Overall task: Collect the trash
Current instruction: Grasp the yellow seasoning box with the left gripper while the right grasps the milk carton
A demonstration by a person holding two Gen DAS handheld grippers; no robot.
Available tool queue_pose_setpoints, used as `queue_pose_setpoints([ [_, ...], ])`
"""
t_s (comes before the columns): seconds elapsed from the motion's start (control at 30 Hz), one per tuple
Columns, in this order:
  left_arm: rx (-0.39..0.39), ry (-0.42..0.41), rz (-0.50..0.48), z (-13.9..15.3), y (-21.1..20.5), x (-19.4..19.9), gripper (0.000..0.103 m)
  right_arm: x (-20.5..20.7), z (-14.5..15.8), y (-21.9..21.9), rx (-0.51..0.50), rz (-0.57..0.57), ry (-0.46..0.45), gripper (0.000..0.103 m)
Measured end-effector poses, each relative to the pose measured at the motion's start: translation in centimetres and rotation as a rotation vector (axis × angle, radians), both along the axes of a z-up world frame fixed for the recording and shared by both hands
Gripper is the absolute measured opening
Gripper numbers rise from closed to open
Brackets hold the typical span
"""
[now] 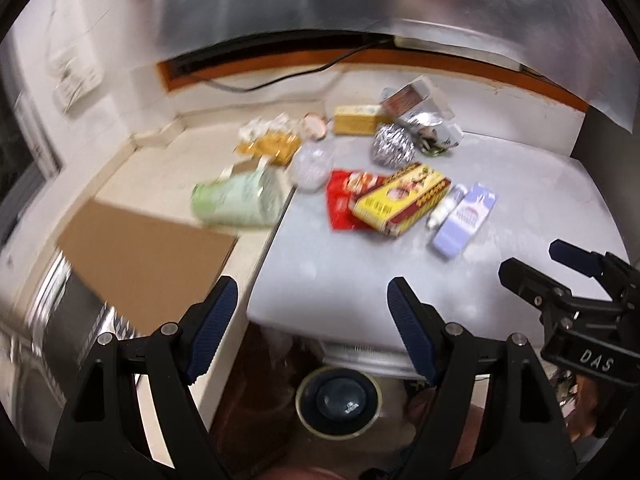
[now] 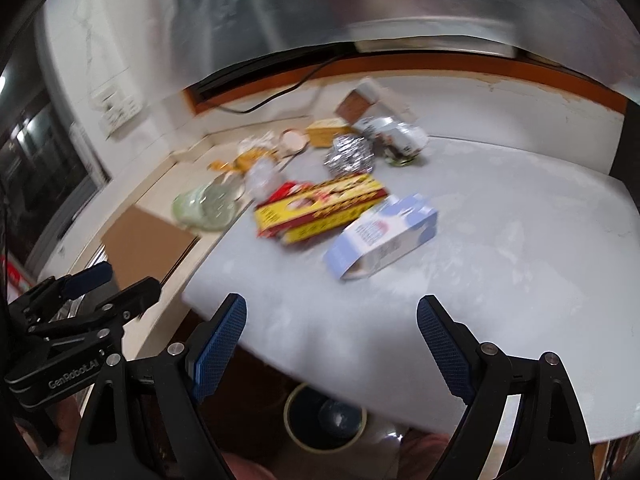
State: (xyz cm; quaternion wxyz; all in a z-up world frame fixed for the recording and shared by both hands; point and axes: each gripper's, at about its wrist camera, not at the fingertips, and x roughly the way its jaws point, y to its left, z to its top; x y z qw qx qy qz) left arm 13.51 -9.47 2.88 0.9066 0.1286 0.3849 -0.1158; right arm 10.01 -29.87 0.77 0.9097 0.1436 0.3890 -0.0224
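Both my grippers hung short of the grey table (image 1: 520,184), jaws spread wide and holding nothing: my left gripper (image 1: 310,316) over the table's near-left corner, my right gripper (image 2: 332,336) over its near edge. Below that edge, on the floor, stood a round bin (image 1: 338,400) with a pale rim; its inside was dark, and I could not tell whether anything lay in it.

As I judged it, the collecting had hardly begun, since all the trash I could see was on the surfaces. Nearest on the table lay a lilac carton (image 2: 380,236), its open end toward me and seemingly empty. Just left of it lay a yellow-and-red box (image 2: 324,208) resting on a red wrapper (image 1: 340,200). Left of the table, on the cream counter (image 1: 168,176), were a sheet of brown cardboard (image 1: 148,256) and a crumpled pale green bag (image 1: 240,200). Beyond the yellow-and-red box sat a ball of foil (image 1: 394,148), a clear plastic wad (image 1: 312,164), a yellow block-shaped pack (image 1: 358,120) and a heap of torn cartons (image 1: 420,108) near the wall.
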Motion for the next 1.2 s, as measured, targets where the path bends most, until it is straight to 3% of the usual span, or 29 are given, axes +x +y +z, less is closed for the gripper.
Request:
queue_pose_setpoints([
  [0.47,0.039,0.132,-0.252,-3.6,-9.0,10.4,0.075,5.4,-1.7,-6.5,0.109,-0.152,0.027,0.088],
  [0.63,0.047,0.214,-0.272,-6.1,-10.8,13.3,0.075,6.4,-2.8,-7.4,0.135,-0.171,0.049,0.088],
  [0.77,0.040,0.268,-0.287,-7.8,-11.7,14.6,0.075,7.1,-3.6,-7.6,0.141,-0.180,0.062,0.088],
  [0.87,0.009,0.301,-0.310,-8.5,-12.1,15.0,0.064,7.8,-4.3,-7.5,0.142,-0.183,0.078,0.088],
  [1.07,0.012,0.260,-0.304,-8.4,-12.1,13.7,0.057,8.8,-5.7,-7.0,0.152,-0.179,0.106,0.083],
  [1.2,-0.026,0.289,-0.283,-8.4,-11.3,13.8,0.056,9.4,-6.4,-7.3,0.166,-0.205,0.124,0.081],
])
